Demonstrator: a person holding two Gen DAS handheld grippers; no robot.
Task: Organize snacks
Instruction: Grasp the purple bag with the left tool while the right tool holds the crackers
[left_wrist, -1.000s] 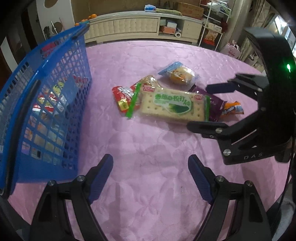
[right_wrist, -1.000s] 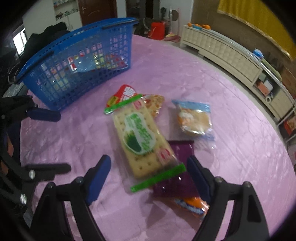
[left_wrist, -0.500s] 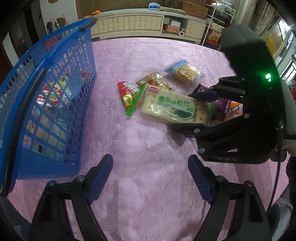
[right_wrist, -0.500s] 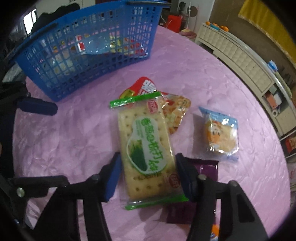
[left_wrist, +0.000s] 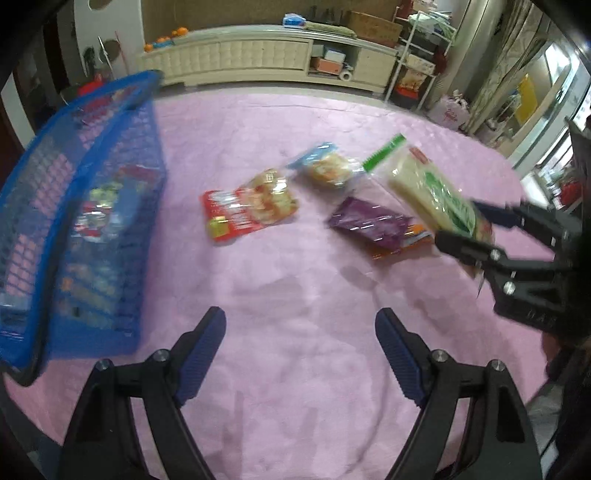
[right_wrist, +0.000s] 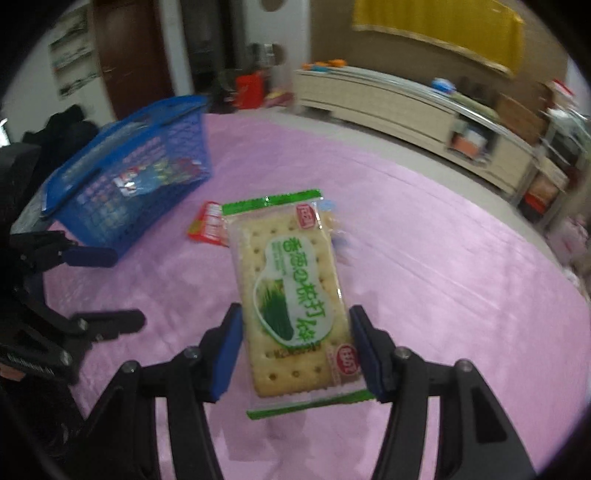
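My right gripper (right_wrist: 295, 350) is shut on a green-and-white cracker pack (right_wrist: 291, 295) and holds it above the pink table; the pack also shows lifted in the left wrist view (left_wrist: 436, 195). My left gripper (left_wrist: 299, 354) is open and empty, low over the table. A blue basket (left_wrist: 92, 192) with several snacks inside stands at the left; it also shows in the right wrist view (right_wrist: 147, 166). On the table lie a red snack pack (left_wrist: 243, 210), a blue-edged cake pack (left_wrist: 325, 166) and a purple pack (left_wrist: 369, 221).
The round table has a pink cloth (left_wrist: 295, 277). A cream cabinet (left_wrist: 258, 55) runs along the far wall. The left gripper's black arm shows at the left of the right wrist view (right_wrist: 55, 295).
My right gripper has shut on the cracker pack and lifted it off the table, to the right. The red pack that it partly covered is now uncovered.
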